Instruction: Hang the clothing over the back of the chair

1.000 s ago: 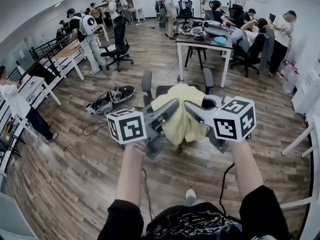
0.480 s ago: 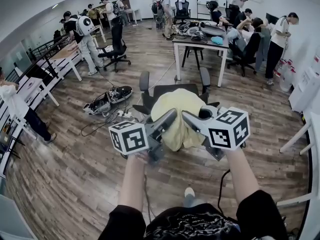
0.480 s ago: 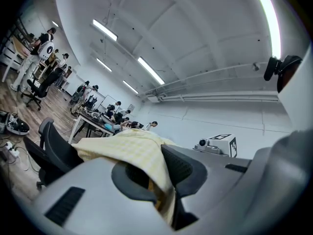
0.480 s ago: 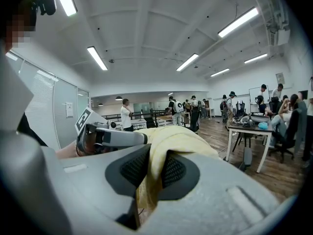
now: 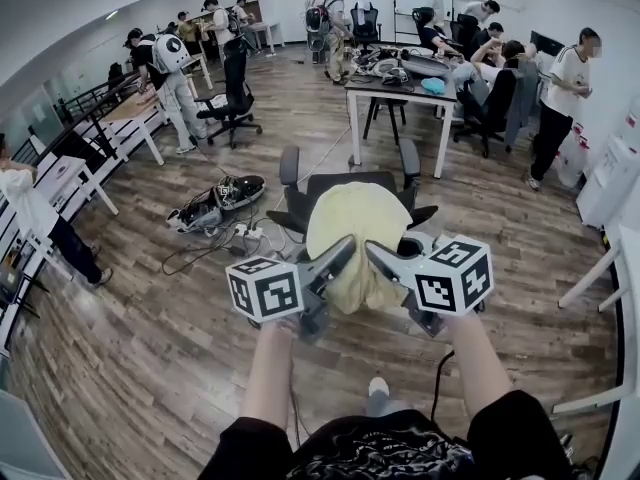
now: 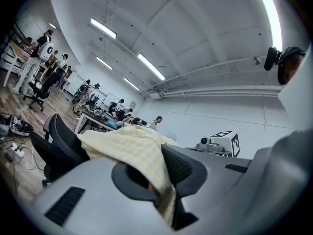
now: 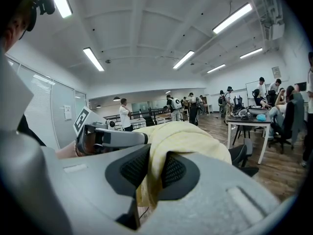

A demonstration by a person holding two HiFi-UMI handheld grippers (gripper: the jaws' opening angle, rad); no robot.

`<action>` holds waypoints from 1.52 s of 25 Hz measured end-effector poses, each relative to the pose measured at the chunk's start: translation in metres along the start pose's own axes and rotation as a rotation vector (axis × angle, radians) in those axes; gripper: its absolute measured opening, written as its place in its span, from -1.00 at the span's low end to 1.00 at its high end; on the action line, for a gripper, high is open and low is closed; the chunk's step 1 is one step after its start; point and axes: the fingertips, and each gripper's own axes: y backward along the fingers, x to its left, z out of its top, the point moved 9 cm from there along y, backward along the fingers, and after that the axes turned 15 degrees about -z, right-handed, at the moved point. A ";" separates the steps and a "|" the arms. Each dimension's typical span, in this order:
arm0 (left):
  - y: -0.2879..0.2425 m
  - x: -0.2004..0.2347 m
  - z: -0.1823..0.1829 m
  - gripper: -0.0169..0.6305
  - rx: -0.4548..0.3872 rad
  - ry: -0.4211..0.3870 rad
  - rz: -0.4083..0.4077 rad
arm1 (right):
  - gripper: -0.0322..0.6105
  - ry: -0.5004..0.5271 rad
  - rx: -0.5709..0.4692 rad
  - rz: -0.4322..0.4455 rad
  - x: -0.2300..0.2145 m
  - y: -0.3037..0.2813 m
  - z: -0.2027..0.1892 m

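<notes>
A pale yellow checked garment [image 5: 358, 233] drapes over the back of a black office chair [image 5: 352, 181] in the middle of the head view. My left gripper [image 5: 345, 251] is shut on the garment's left side, with yellow cloth [image 6: 146, 153] pinched between its pads. My right gripper [image 5: 374, 251] is shut on the garment's right side, the cloth [image 7: 168, 141] folding out from between its pads. Both grippers sit close together at the near side of the chair back. The chair's armrests [image 5: 290, 163] show beyond the cloth.
A white table [image 5: 400, 83] with gear stands behind the chair. Cables and a power strip [image 5: 225, 233] lie on the wood floor at the left, next to a device [image 5: 215, 200]. Several people stand and sit around the room. A white desk edge [image 5: 600, 268] is at the right.
Both grippers have come down and toward me with the garment. The cloth has settled lower over the chair back.
</notes>
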 end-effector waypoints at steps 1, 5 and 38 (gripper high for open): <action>0.000 0.000 -0.002 -0.80 0.002 0.001 0.001 | -0.80 -0.003 0.003 0.000 0.000 0.000 -0.003; 0.004 0.002 -0.014 -0.80 0.012 0.009 0.005 | -0.80 -0.012 0.023 0.004 0.002 -0.001 -0.014; 0.014 0.030 -0.110 -0.79 0.131 0.004 0.132 | -0.80 -0.099 0.208 -0.022 -0.005 -0.029 -0.117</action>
